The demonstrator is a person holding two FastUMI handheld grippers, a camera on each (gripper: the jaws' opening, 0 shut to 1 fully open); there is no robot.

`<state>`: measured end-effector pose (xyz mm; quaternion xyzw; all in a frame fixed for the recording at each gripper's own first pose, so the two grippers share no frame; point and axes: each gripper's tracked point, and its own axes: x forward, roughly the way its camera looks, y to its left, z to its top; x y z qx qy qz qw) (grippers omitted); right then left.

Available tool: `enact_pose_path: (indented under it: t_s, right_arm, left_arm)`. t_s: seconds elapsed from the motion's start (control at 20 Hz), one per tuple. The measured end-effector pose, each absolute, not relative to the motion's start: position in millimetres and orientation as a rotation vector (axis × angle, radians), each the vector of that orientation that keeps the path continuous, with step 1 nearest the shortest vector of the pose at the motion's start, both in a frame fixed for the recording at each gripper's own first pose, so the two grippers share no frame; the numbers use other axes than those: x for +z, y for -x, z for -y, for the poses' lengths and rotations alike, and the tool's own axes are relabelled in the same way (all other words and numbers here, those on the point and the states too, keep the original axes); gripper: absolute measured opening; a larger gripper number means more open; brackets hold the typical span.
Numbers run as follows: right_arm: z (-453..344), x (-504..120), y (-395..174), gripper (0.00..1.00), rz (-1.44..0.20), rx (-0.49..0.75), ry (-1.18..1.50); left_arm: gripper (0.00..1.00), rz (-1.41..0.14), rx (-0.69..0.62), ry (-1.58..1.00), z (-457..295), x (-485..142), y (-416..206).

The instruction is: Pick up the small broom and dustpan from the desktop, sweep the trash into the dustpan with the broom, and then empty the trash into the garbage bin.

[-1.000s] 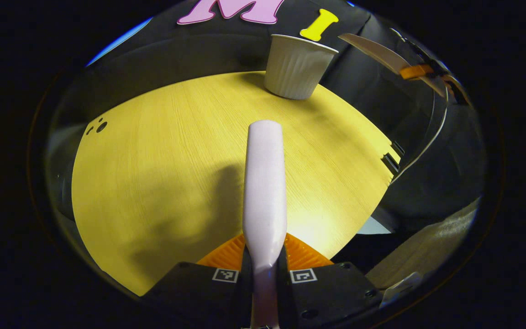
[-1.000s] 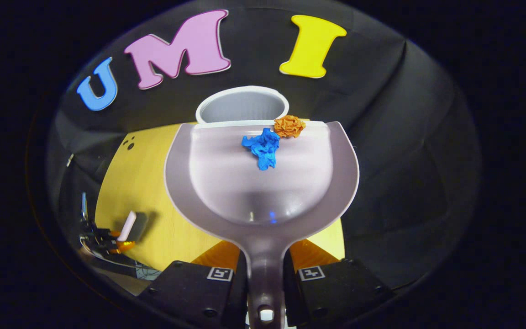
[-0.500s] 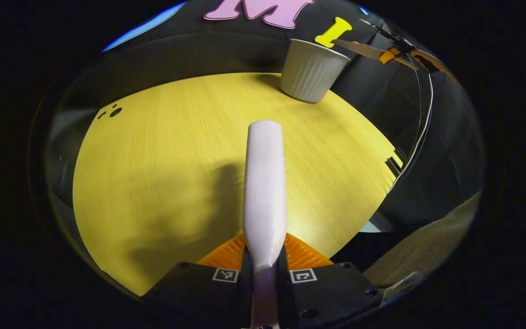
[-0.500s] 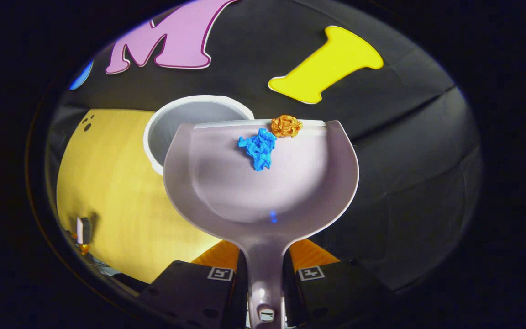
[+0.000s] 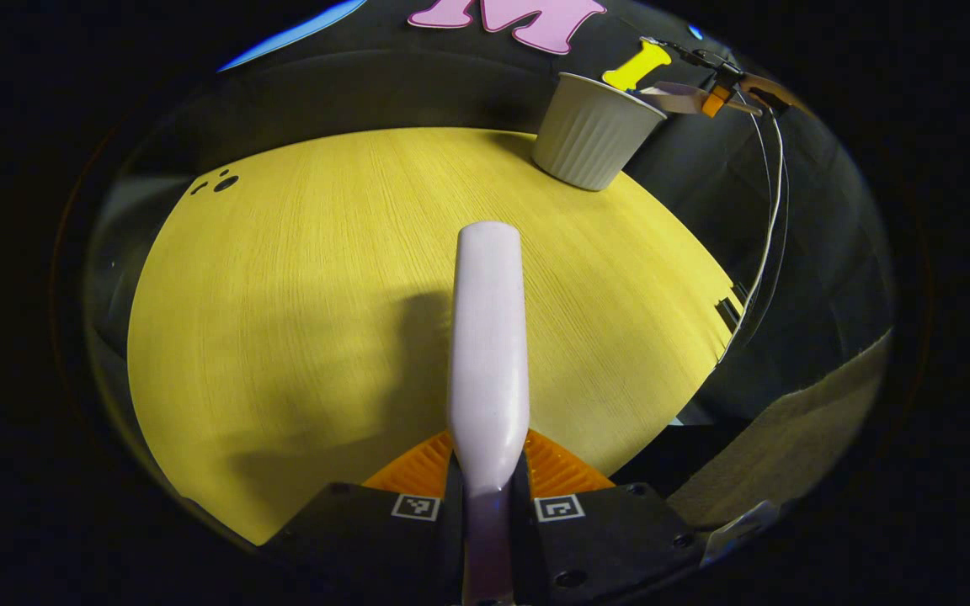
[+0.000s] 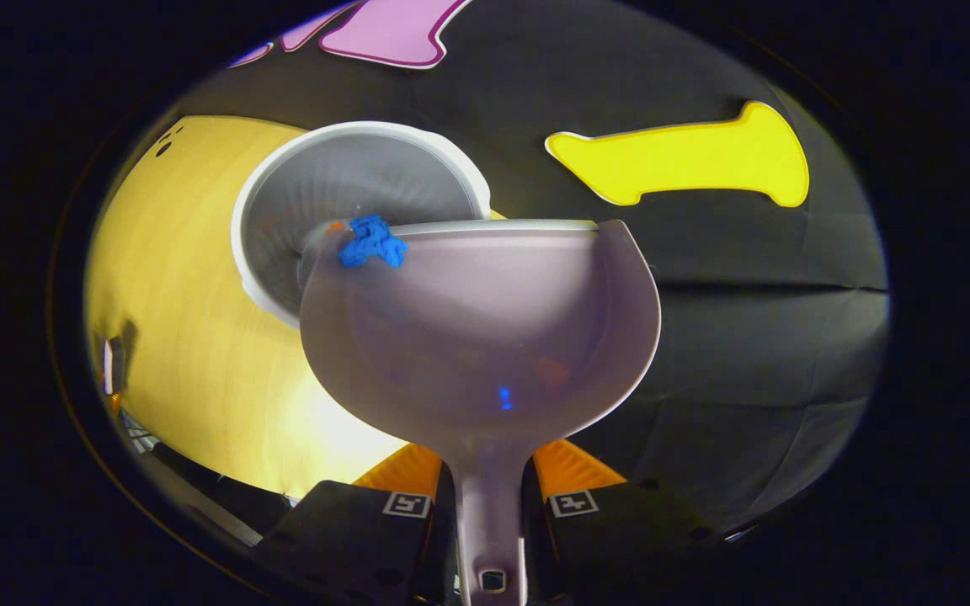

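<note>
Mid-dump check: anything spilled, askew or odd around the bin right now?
Nothing spilled on the table. The dustpan is tipped sideways over the bin, with the blue paper wad at its low corner, hanging over the bin's opening. A speck of orange shows beside it. The bin stands upright.

Your pale dustpan [image 6: 485, 337] tilted over the white ribbed bin [image 6: 342, 198], blue paper wad [image 6: 371, 242] at its lip; your broom [image 5: 489, 337] stood off over the tabletop [image 5: 300, 295].

Light: bright pool on the yellow desktop [image 5: 300, 278], dark surroundings.
Shadows: soft, dark one beside the broom [image 5: 489, 337].
Distortion: strong fisheye bending at the edges.
Blur: blue paper wad [image 6: 372, 241] slightly smeared.
</note>
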<state>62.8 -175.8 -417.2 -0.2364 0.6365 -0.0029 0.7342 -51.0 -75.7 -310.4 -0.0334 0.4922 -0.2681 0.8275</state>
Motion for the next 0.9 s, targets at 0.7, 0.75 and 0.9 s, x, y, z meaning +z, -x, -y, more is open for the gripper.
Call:
enact_pose_path:
  t_s: [0.7, 0.75, 0.9]
  right_arm:
    - [113.9, -404.9, -46.6, 0.36, -1.156, 0.085, 0.133]
    - [104.2, -402.2, -37.8, 0.33, -1.133, 0.098, 0.114]
    - [66.1, -400.4, -10.0, 0.36, -1.083, 0.162, 0.063]
  left_arm:
    - [0.27, -1.021, -0.528, 0.019, 72.1, -296.5, 39.1]
    - [0.27, -1.016, -0.519, 0.016, 70.8, -294.2, 37.2]
    - [0.27, -1.007, -0.493, 0.018, 64.8, -288.2, 30.1]
